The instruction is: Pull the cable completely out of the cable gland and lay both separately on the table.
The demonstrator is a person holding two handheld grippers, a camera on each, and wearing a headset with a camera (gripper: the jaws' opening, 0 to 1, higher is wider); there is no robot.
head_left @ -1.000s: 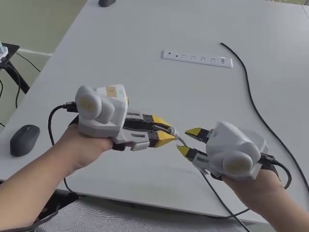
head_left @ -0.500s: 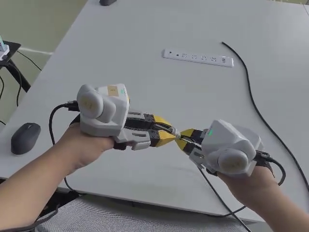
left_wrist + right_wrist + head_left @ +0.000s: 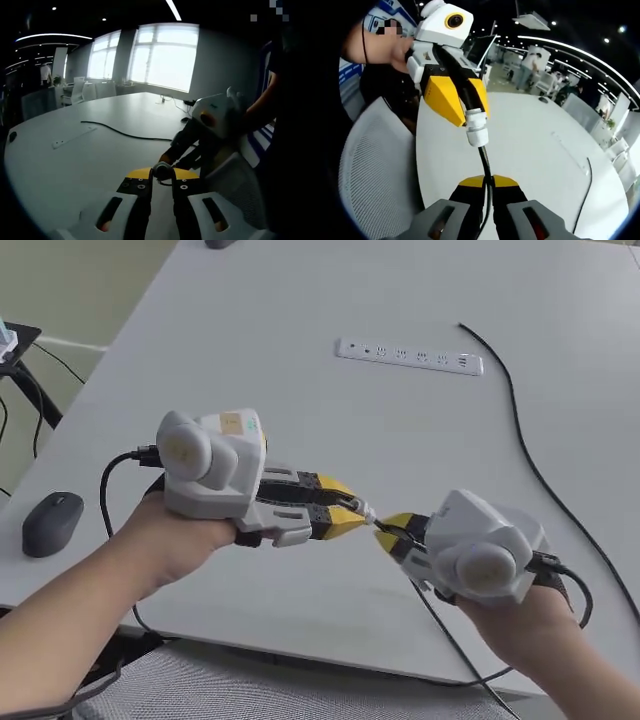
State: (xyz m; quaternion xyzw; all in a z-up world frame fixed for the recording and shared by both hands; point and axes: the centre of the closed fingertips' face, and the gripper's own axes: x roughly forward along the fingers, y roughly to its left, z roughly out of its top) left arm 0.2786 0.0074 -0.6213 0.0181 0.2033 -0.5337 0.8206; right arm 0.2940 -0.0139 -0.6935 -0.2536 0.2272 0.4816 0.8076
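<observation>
White cable gland (image 3: 476, 127) clamped in left gripper (image 3: 347, 517); black cable (image 3: 484, 160) pinched by right gripper (image 3: 489, 182).

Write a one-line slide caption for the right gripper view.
Left gripper holds a white cable gland while the right gripper clamps the black cable running out of it.

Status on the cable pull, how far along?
Done: left gripper shut on the cable gland, right gripper shut on the cable close to it. In hand: the pull; cable is still inside the gland. Left: draw it fully out, lay both apart on the table.
</observation>
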